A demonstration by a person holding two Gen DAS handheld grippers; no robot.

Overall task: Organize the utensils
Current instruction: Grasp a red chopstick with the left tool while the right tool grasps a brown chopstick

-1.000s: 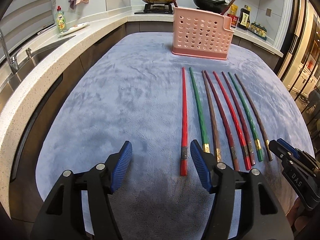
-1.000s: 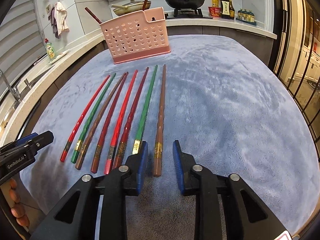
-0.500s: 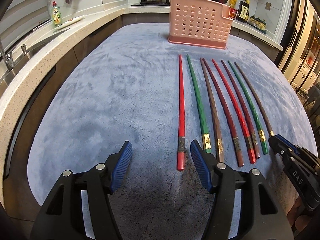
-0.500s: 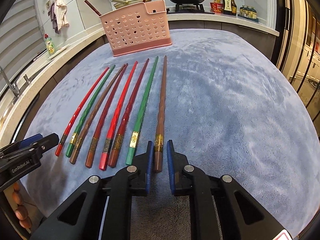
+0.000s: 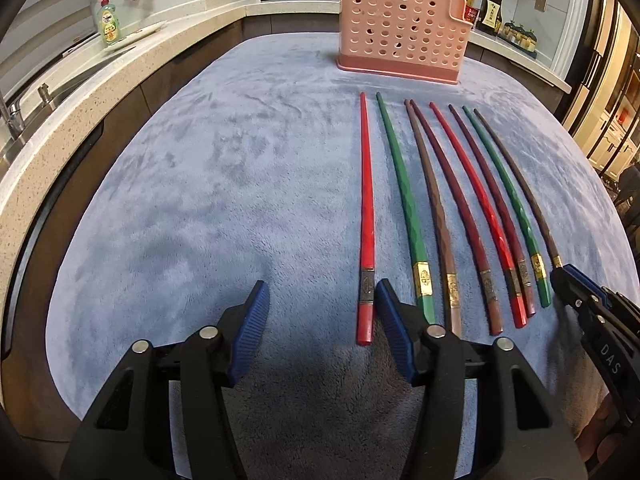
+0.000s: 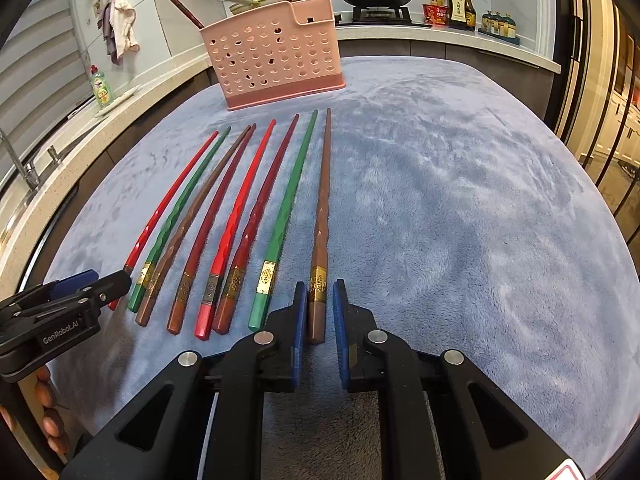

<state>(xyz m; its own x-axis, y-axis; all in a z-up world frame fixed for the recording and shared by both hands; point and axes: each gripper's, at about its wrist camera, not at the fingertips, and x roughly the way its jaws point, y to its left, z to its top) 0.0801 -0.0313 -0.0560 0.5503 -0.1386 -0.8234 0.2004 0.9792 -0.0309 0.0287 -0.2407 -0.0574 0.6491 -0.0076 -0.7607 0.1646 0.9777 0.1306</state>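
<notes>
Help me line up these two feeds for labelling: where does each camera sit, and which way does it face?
Left wrist: on the left gripper, looking forward and down along its closing jaws at the leftmost red chopstick lying between them; the right gripper pokes in at right.
Right wrist: on the right gripper, looking down at the brown chopstick it clamps; the left gripper and a hand's fingers show at left.
Shared: the row of chopsticks, the pink holder, the blue cloth.
</notes>
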